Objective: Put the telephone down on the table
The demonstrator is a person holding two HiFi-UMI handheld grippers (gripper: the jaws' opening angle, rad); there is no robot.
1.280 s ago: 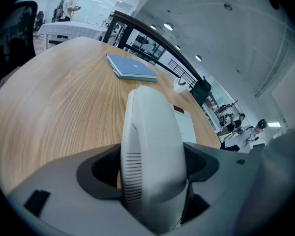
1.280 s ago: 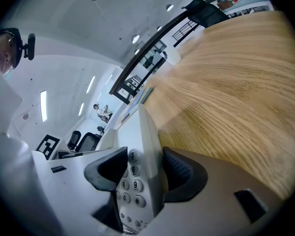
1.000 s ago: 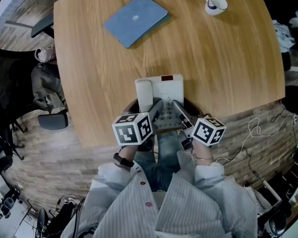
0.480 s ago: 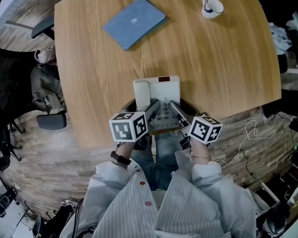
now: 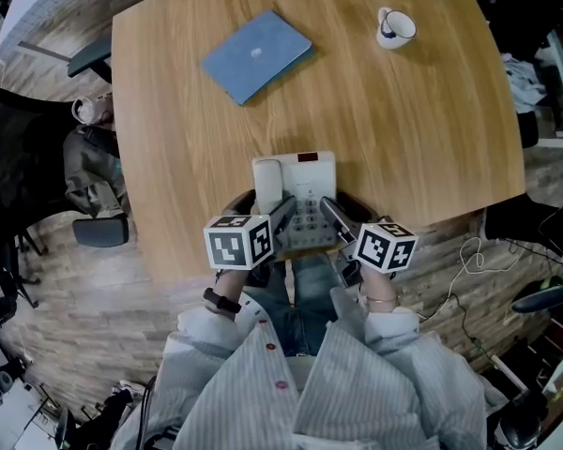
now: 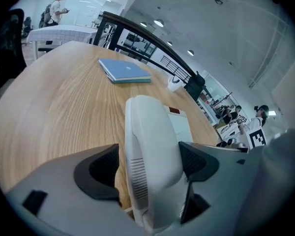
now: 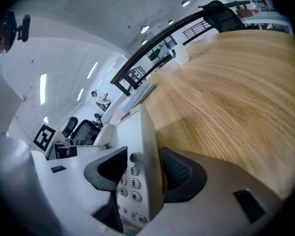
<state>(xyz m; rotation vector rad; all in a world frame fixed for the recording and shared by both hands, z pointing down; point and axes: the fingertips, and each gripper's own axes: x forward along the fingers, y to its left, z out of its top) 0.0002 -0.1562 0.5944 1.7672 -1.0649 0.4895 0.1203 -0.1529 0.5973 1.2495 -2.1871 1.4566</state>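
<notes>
Telephone (image 5: 305, 181) at table's (image 5: 169, 139) lower edge, left gripper (image 5: 283, 217) pinching handset side, right gripper (image 5: 330, 214) pinching keypad side; mug (image 5: 394, 28) contents unseen, upper right; open wood up to laptop (image 5: 256, 54).

Your left gripper (image 5: 286, 216) and right gripper (image 5: 330, 212) reach forward side by side just ahead of your torso. Their marker cubes (image 5: 236, 242) face up and their tips angle in toward each other. Both elbows are tucked in, your forearms in pale striped sleeves (image 5: 394, 331), with a dark watch (image 5: 227, 301) on your left wrist. The left jaws clasp the telephone (image 5: 310, 176) at its handset side, and the right jaws pinch its keypad edge.
</notes>
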